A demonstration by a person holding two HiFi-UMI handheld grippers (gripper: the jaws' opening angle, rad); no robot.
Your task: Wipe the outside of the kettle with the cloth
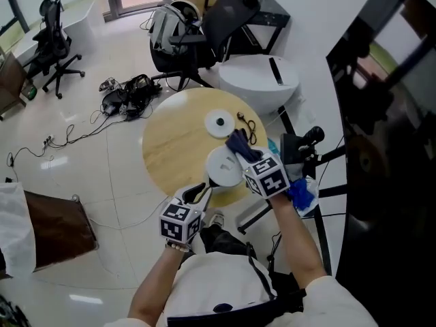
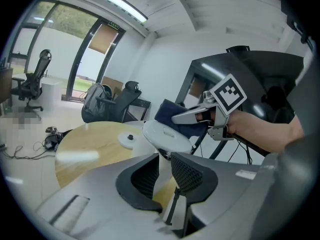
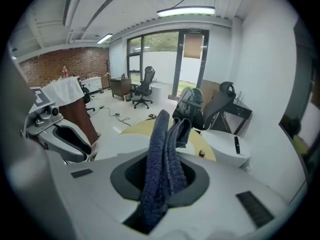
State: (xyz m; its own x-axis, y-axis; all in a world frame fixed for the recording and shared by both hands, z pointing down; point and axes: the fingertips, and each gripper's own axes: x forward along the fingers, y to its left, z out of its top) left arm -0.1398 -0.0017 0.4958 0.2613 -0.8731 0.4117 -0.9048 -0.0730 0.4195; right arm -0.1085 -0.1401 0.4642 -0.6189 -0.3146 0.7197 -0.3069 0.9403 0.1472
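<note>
A white kettle (image 1: pixel 225 166) stands near the front edge of a round wooden table (image 1: pixel 177 148). Its lid (image 2: pixel 166 134) shows just beyond my left gripper (image 2: pixel 165 171), whose jaws stand close together on a white upright strip that looks like the kettle's handle. In the head view my left gripper (image 1: pixel 199 193) sits at the kettle's near left side. My right gripper (image 1: pixel 240 148) is shut on a folded dark blue cloth (image 3: pixel 162 174) and holds the cloth (image 2: pixel 168 112) against the kettle's top far edge. The right gripper (image 2: pixel 192 115) comes in from the right.
A white disc with a black knob (image 1: pixel 219 122) lies on the table behind the kettle, with a small dark cord (image 1: pixel 246 121) beside it. A low white round unit (image 1: pixel 259 79), office chairs (image 1: pixel 54 43) and floor cables (image 1: pixel 129 94) surround the table. A black stand (image 1: pixel 301 148) is at the right.
</note>
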